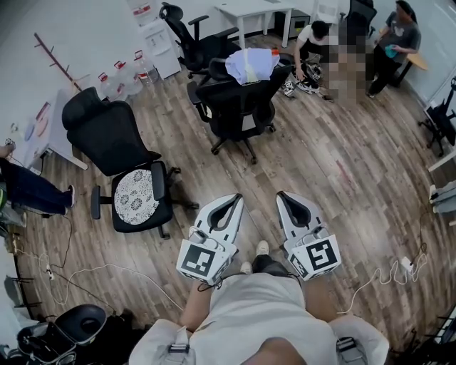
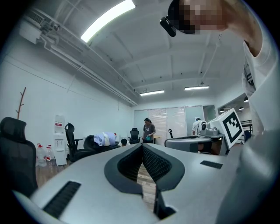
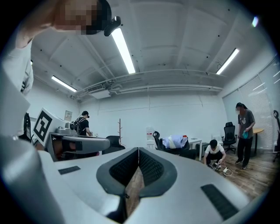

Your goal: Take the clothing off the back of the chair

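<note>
A pale blue and white garment [image 1: 251, 65] hangs over the back of a black office chair [image 1: 239, 107] in the middle of the room. The same garment [image 2: 105, 138] shows small and far in the left gripper view, and the garment [image 3: 175, 141] also appears in the right gripper view. My left gripper [image 1: 231, 202] and right gripper [image 1: 284, 199] are side by side close to my body, both shut and empty, pointing level toward that chair. A stretch of wood floor separates them from it.
A second black chair [image 1: 125, 167] with a patterned seat cushion stands at left. A third chair [image 1: 187, 36], a water dispenser [image 1: 158, 44] and a white desk [image 1: 253, 11] are at the back. Two persons [image 1: 395, 39] are at the far right. Cables [image 1: 85, 274] lie on the floor.
</note>
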A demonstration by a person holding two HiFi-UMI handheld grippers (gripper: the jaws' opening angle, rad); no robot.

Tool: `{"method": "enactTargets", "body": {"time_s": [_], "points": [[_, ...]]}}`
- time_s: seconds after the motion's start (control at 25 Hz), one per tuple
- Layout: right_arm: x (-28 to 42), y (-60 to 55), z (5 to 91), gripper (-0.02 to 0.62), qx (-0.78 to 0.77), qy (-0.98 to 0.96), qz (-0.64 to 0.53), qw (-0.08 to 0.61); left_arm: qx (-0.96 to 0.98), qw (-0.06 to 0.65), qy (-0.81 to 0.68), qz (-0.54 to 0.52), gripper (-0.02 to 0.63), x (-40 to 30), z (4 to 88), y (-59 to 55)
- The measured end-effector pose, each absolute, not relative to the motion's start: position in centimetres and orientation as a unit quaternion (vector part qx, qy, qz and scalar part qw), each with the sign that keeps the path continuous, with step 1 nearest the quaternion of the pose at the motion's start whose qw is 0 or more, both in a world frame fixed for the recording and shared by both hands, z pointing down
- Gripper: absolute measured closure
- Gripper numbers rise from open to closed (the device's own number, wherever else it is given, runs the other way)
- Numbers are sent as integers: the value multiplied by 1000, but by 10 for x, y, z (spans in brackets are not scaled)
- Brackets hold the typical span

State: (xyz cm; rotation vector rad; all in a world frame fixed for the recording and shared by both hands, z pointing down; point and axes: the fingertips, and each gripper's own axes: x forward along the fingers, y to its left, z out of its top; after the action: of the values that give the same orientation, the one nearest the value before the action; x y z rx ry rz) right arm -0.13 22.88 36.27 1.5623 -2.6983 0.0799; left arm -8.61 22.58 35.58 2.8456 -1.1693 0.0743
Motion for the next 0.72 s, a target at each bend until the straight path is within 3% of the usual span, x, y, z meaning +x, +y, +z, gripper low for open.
{"method": "enactTargets", "body": {"time_s": [0.72], "points": [[27, 173, 362, 575, 476, -879, 28, 10, 914, 24, -404, 26, 588, -55, 349, 171]]}}
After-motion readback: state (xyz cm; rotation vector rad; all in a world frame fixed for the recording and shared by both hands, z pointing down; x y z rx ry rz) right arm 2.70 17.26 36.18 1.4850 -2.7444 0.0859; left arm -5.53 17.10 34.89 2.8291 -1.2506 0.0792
